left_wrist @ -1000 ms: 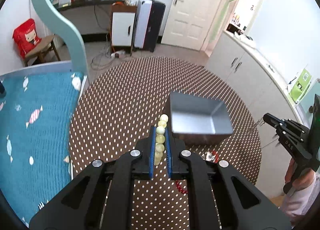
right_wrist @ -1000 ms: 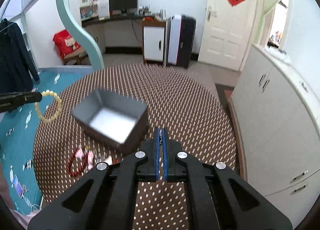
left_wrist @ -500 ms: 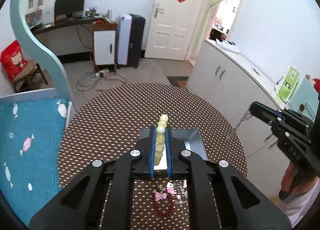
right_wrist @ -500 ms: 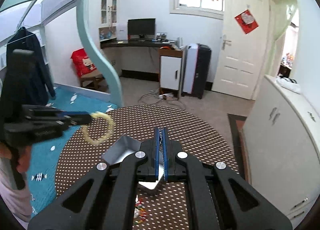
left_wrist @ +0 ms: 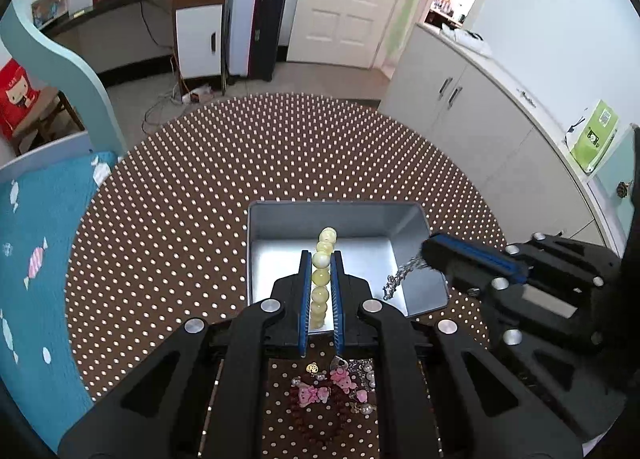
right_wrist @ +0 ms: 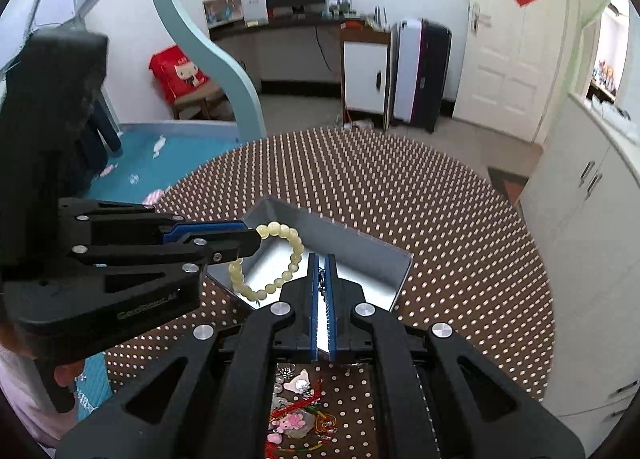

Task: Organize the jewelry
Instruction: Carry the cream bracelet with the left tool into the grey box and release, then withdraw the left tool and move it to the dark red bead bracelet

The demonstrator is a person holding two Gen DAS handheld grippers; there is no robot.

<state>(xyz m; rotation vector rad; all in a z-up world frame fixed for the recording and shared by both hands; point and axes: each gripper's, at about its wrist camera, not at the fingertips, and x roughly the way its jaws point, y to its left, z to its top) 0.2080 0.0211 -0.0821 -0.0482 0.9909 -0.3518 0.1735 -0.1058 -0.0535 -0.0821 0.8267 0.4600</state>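
Observation:
My left gripper (left_wrist: 320, 259) is shut on a pale yellow bead bracelet (left_wrist: 321, 279) and holds it over the open grey metal box (left_wrist: 416, 219). In the right wrist view the left gripper (right_wrist: 256, 237) holds the bracelet (right_wrist: 280, 283) hanging as a loop above the box (right_wrist: 368, 247). My right gripper (right_wrist: 320, 263) is shut on a thin silver chain (right_wrist: 320, 279). In the left wrist view the right gripper (left_wrist: 426, 253) holds the chain (left_wrist: 400, 275) dangling over the box's right side.
A pile of jewelry with red bead strands and pink charms (left_wrist: 332, 391) lies on the brown dotted round table (left_wrist: 180, 219) in front of the box; it also shows in the right wrist view (right_wrist: 298, 423). A teal bed (left_wrist: 24, 259) lies to the left, white cabinets (left_wrist: 480, 111) to the right.
Both grippers have come down and in over the grey box, each still holding its piece. The box and the jewelry pile look nearer in both views.

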